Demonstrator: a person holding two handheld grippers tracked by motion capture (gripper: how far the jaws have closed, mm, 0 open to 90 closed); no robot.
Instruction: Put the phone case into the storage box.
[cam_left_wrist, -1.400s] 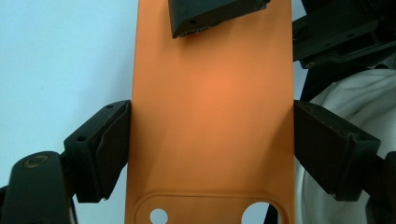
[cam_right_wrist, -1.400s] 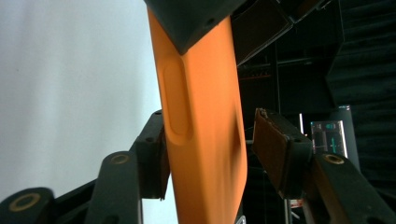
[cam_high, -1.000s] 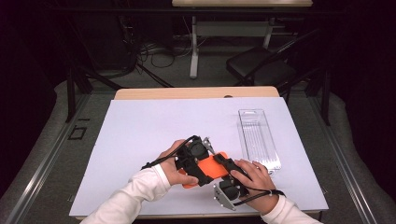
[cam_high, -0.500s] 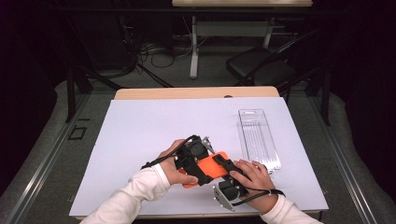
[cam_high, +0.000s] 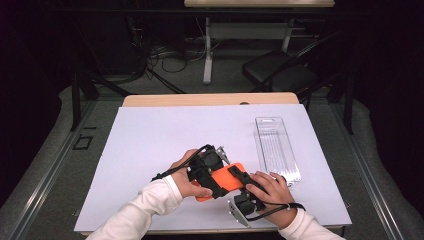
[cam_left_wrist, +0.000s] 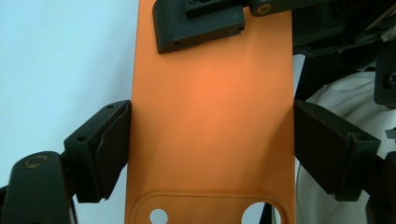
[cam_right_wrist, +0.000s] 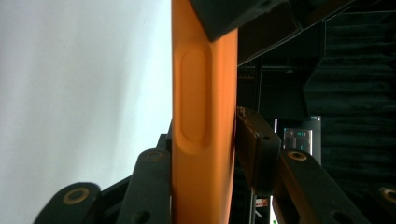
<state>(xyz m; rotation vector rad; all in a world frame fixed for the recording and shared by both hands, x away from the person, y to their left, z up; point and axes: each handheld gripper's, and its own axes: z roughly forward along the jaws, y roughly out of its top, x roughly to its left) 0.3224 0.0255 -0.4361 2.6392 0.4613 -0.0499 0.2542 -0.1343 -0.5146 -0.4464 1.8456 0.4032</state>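
Observation:
An orange phone case (cam_high: 227, 179) is held just above the white table sheet (cam_high: 165, 135) near the front edge, between both hands. My left gripper (cam_high: 219, 175) spans the case's width. In the left gripper view its pads (cam_left_wrist: 109, 144) press on the two long edges of the case (cam_left_wrist: 210, 116). My right gripper (cam_high: 242, 179) comes in from the front right. Its jaws have just been closing across the thickness of the case (cam_right_wrist: 203, 107), and one pad (cam_right_wrist: 252, 140) lies against the flat face. The right gripper's other jaw sits behind the case's near edge.
A clear plastic blister tray (cam_high: 276, 147) lies on the sheet to the right of the hands. The wooden table edge (cam_high: 210, 99) runs along the back. A dark chair (cam_high: 280, 72) and table legs stand on the floor beyond.

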